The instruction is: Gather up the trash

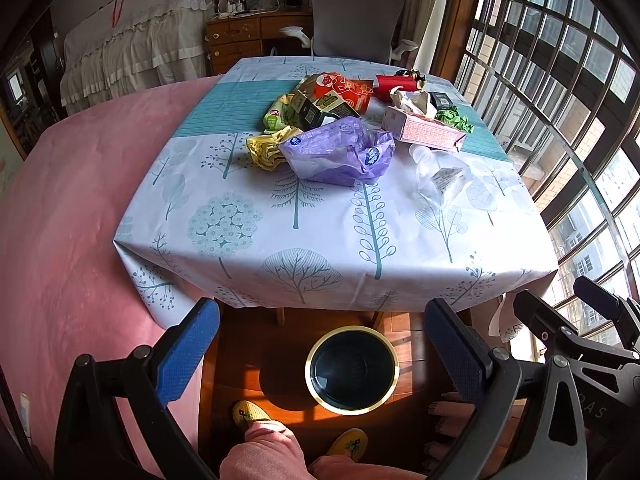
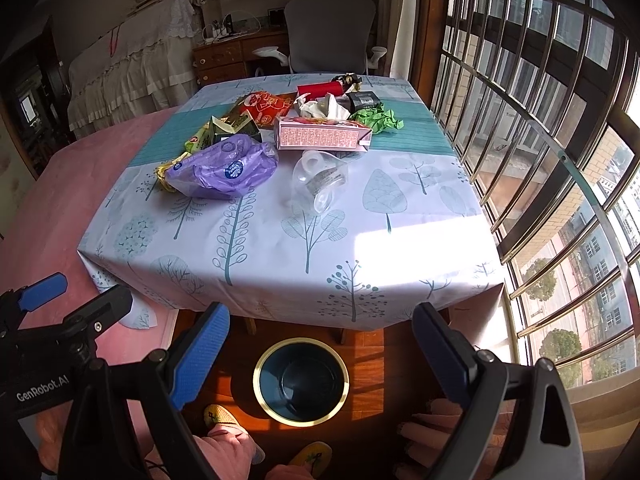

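Trash lies in a heap on the far half of the table [image 1: 280, 240] [image 2: 280, 248]: a purple plastic bag [image 1: 340, 152] [image 2: 224, 170], a crumpled yellow wrapper [image 1: 266, 148], green cartons [image 1: 312, 106], a red packet [image 1: 348, 88] [image 2: 266, 106], a pink tissue box [image 1: 424, 130] [image 2: 322, 134], green crumpled paper [image 2: 380, 118] and a clear plastic bottle [image 1: 438, 176] [image 2: 318, 180]. A dark bin with a gold rim [image 1: 352, 368] [image 2: 301, 380] stands empty on the floor below the near table edge. My left gripper [image 1: 322, 340] and right gripper [image 2: 320, 344] hover open above the bin, holding nothing.
A pink bedspread [image 1: 68, 240] borders the table on the left. A barred window [image 2: 540, 140] runs along the right. A grey office chair [image 1: 356, 20] and a wooden desk [image 1: 240, 40] stand behind the table. The person's knees and yellow slippers [image 1: 250, 414] are beside the bin.
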